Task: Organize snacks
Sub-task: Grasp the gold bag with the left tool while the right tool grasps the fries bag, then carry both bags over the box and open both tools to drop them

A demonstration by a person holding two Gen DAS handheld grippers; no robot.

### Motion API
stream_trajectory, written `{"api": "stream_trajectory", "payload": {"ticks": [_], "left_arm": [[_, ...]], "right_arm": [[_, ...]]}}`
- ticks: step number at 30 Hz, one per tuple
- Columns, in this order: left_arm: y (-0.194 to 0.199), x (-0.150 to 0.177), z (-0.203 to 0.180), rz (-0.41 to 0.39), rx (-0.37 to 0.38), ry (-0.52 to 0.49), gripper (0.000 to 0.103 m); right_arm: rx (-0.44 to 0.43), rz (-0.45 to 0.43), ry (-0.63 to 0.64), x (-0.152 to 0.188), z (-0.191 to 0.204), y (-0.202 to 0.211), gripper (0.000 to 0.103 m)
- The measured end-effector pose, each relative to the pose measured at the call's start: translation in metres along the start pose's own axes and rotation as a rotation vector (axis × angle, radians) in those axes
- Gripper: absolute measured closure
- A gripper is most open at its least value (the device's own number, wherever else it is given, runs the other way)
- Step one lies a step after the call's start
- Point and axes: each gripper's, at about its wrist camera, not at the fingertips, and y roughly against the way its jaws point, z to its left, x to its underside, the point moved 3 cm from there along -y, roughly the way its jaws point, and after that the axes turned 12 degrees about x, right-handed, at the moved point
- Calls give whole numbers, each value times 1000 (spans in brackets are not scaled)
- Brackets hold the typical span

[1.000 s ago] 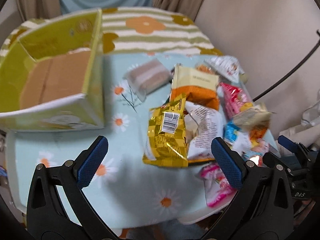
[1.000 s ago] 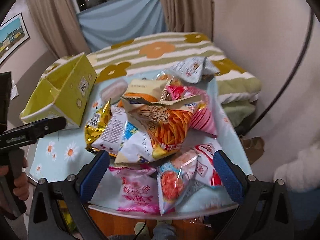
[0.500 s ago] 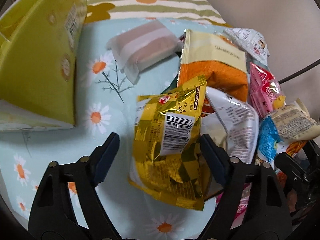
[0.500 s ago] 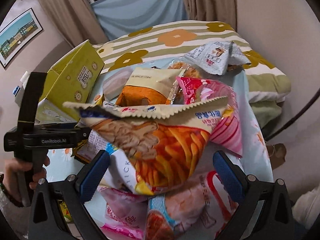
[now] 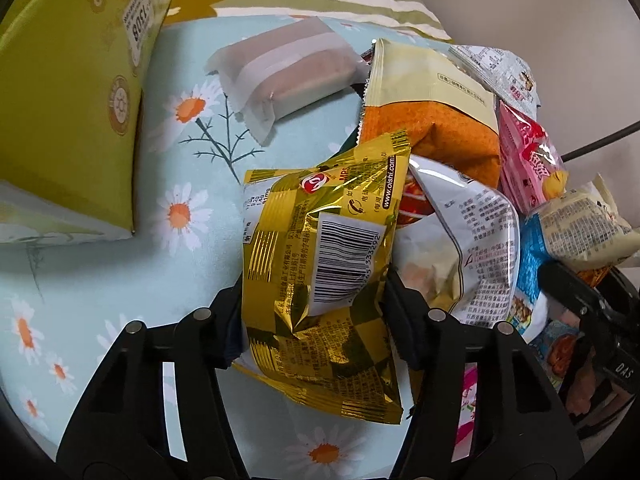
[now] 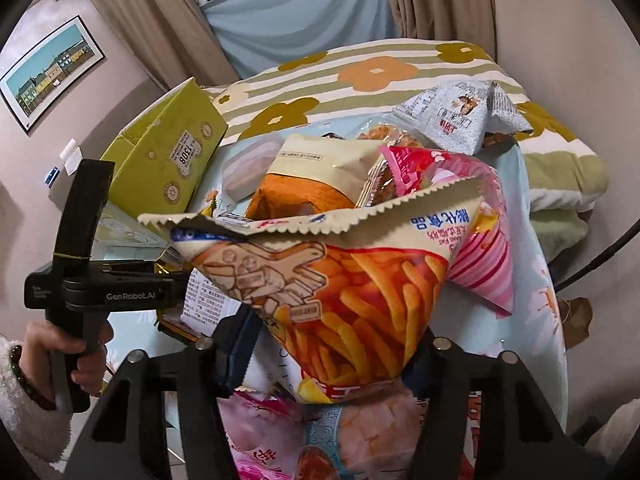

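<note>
My left gripper (image 5: 316, 320) is shut on a gold foil snack bag (image 5: 324, 264) with a barcode, at the left edge of the snack pile. My right gripper (image 6: 332, 348) is shut on a cream bag printed with orange fries (image 6: 352, 292), held up over the pile. The yellow-green cardboard box (image 5: 68, 92) stands open at the left of the daisy tablecloth (image 5: 180, 264); it also shows in the right wrist view (image 6: 168, 160). The left gripper body (image 6: 100, 292) and the hand holding it show at the left of the right wrist view.
The pile holds an orange-and-cream bag (image 5: 432, 120), a white bag (image 5: 472, 240), a pink bag (image 5: 528, 160), a grey packet (image 6: 460, 116) and a clear-wrapped cake (image 5: 288, 72). Pink packets (image 6: 280, 440) lie under my right gripper. A striped flowered cushion (image 6: 380, 72) lies behind.
Both grippers moved forward into the pile and closed, the left on the gold bag, the right on the fries bag. The fries bag now sits higher and closer.
</note>
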Motion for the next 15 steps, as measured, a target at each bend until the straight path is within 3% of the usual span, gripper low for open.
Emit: {"api": "stream_trajectory", "payload": {"ticks": [15], "left_arm": [[63, 7, -16, -96, -34, -56, 48]], "right_arm": [[13, -81, -16, -4, 2, 47, 56]]}}
